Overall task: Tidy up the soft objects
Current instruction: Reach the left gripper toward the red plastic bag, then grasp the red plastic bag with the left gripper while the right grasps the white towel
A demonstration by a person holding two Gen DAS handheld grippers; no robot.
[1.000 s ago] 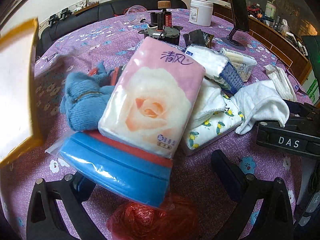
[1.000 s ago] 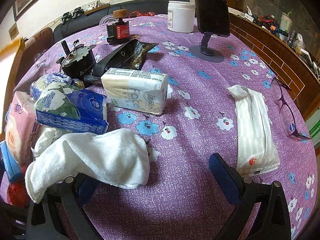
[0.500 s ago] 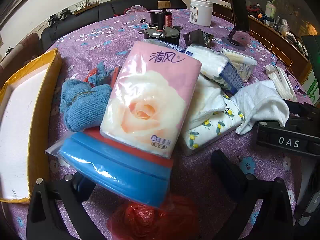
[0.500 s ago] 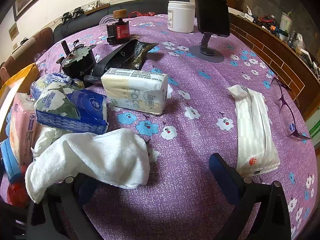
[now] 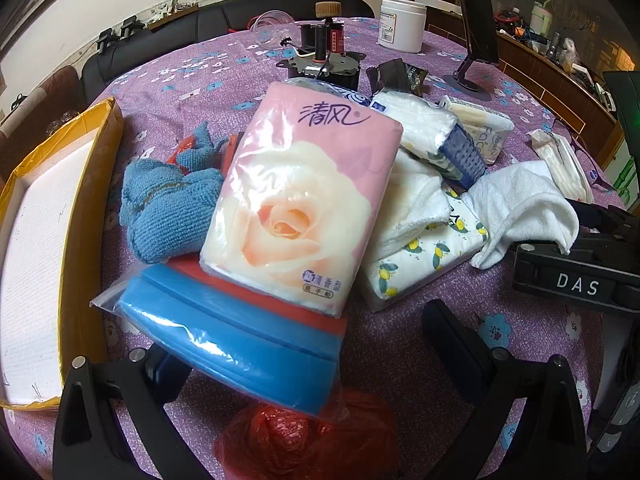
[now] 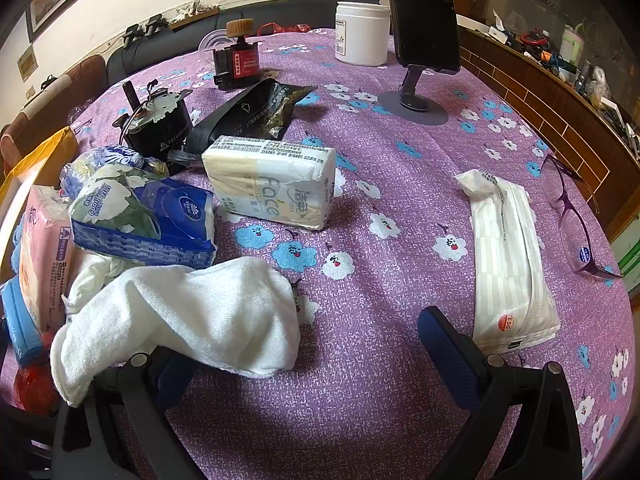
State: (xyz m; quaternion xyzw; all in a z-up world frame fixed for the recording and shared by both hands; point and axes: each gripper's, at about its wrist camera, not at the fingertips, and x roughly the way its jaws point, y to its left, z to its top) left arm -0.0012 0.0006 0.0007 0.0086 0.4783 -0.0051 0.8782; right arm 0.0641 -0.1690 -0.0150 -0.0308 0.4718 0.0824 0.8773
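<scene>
**A:** Start with the biggest thing: the yellow cardboard box [image 5: 86,216] sits open on the purple flowered tablecloth [image 6: 400,208] at your left, its white bottom bare. I'd judge sorting has barely begun.

**B:** So where do my soft things lie?

**A:** Heaped just beside the box. The pink tissue pack [image 5: 296,200], glossy film with a rose print, leans on the blue bagged pack [image 5: 236,332], slick and crinkly. The blue knit cloth [image 5: 168,208], nubby and crumpled, touches both. The lemon-print pack [image 5: 424,256] lies under a white cloth.

**B:** And my grippers?

**A:** Your left gripper [image 5: 300,364] stands wide open and holds nothing; the blue bagged pack's end reaches between its fingers. Your right gripper [image 6: 304,364] is spread wide too, with the white towel [image 6: 188,316], thick terry, draped over its left finger, not pinched.

**B:** Next move?

**A:** Probably close the left on the blue bagged pack, though the pink one riding on it may slide off. The cream tissue brick [image 6: 272,180] and the flat white wipes pack [image 6: 508,256] lie well apart, for later.
</scene>
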